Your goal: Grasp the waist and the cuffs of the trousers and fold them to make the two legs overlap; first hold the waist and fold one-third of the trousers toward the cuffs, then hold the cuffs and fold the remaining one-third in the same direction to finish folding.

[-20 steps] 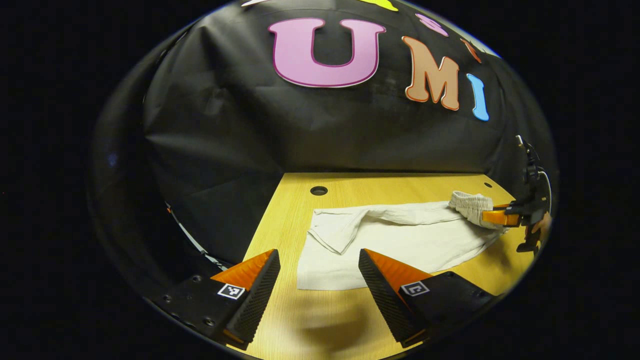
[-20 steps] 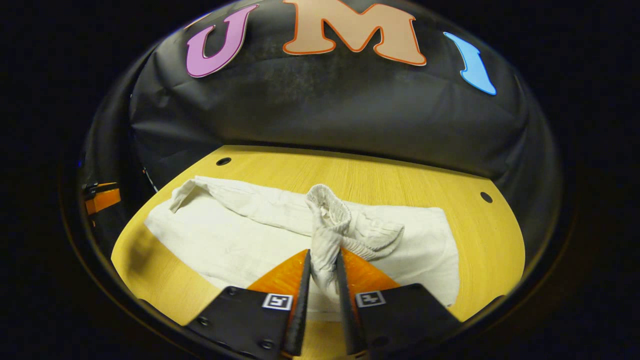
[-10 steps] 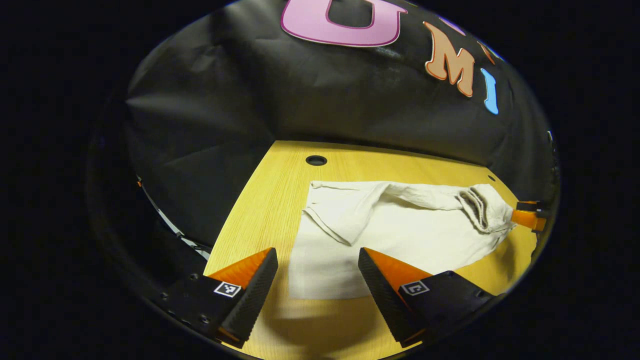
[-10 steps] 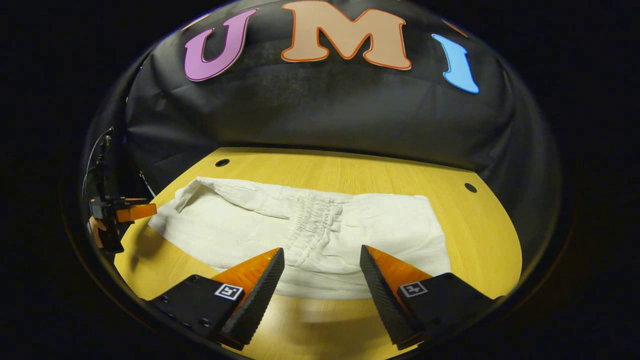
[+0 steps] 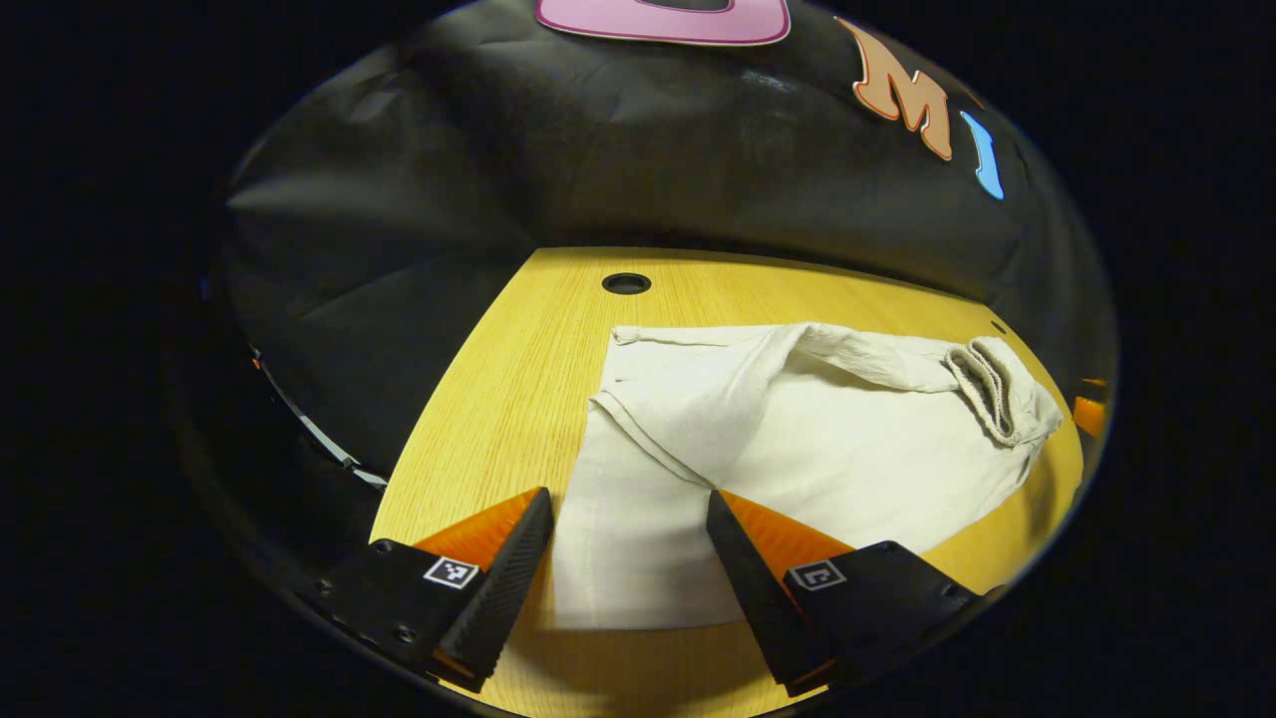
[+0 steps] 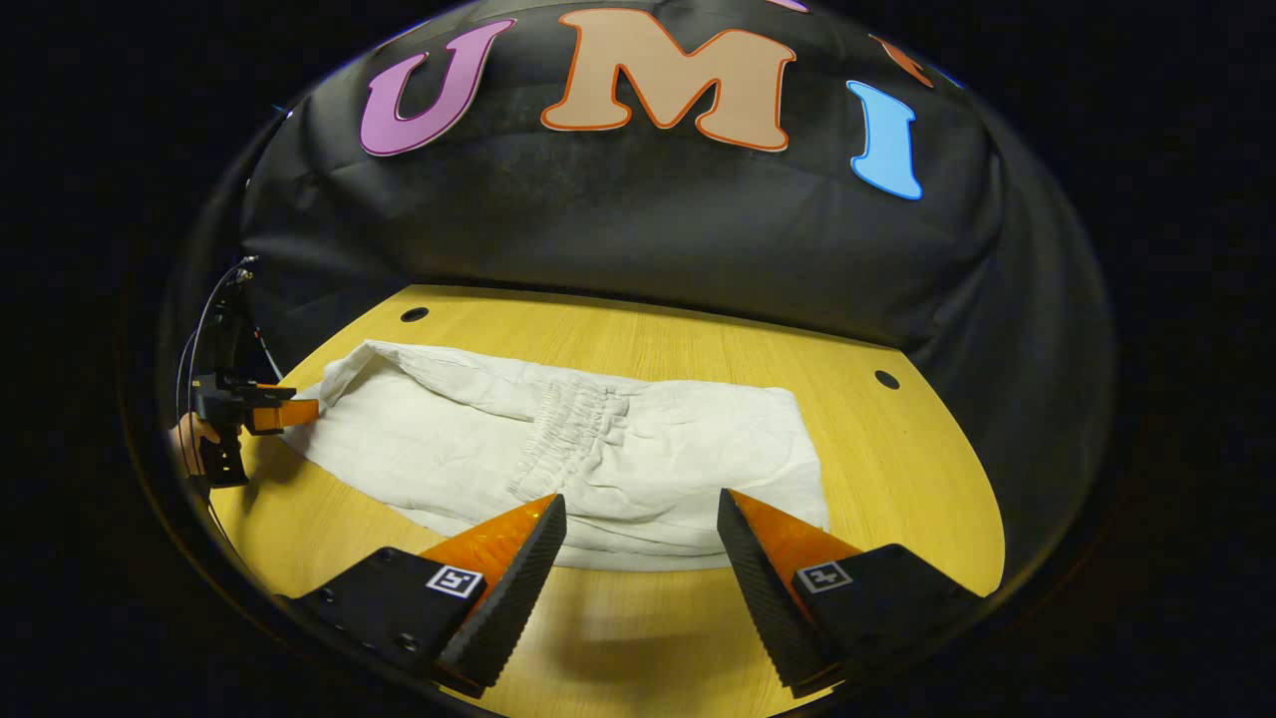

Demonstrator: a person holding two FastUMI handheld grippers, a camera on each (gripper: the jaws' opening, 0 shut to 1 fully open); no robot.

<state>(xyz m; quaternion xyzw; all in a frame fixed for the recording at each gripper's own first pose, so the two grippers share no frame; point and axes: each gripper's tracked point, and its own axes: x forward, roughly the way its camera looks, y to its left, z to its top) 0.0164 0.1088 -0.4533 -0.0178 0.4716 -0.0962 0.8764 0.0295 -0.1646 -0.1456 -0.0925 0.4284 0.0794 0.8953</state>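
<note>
White trousers (image 5: 797, 439) lie on the wooden table (image 5: 498, 399), with the waist third folded over the legs. The gathered elastic waistband (image 5: 992, 399) rests on top at the far right. My left gripper (image 5: 626, 504) is open, its fingers straddling the cuff end (image 5: 628, 568). In the right gripper view the waistband (image 6: 568, 429) lies flat on the trousers (image 6: 698, 449). My right gripper (image 6: 641, 502) is open over the near edge of the fold, holding nothing. The left gripper (image 6: 284, 412) shows at the far left by the cuffs, held by a hand (image 6: 189, 444).
The table has round cable holes (image 5: 626, 283) (image 6: 414, 314) (image 6: 885, 380) near its back corners. The black cloth wall (image 6: 648, 219) stands right behind the table. Bare wood (image 6: 618, 638) lies in front of the trousers.
My right gripper let go of the waistband, opened and drew back; the waist now lies flat on the legs. My left gripper moved forward until its open fingers straddle the cuff end.
</note>
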